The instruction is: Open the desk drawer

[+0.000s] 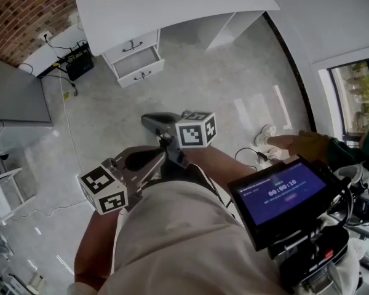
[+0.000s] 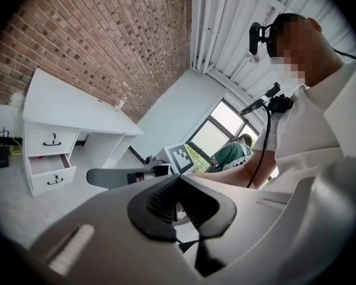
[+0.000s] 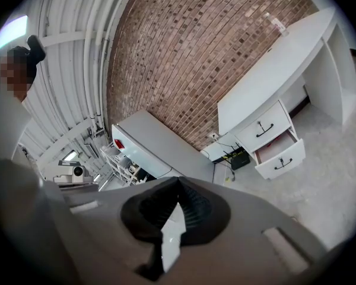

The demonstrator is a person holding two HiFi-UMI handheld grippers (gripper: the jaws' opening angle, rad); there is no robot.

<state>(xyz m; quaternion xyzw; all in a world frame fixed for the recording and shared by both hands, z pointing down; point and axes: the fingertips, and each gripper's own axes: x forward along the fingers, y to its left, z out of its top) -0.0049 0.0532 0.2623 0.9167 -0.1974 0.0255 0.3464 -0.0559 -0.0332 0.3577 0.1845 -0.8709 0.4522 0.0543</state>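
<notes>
The white desk stands far ahead against the brick wall. Its upper drawer is closed and its lower drawer is pulled out, with the inside showing. Both grippers are held close to my body, well short of the desk. My left gripper is shut with nothing in it, and its tips meet in the left gripper view. My right gripper is also shut and empty. The open lower drawer appears small in both gripper views.
A grey cabinet stands at the left. A black box with cables lies beside the desk. At the right another person's hand reaches over a screen that shows a timer. Bare concrete floor lies between me and the desk.
</notes>
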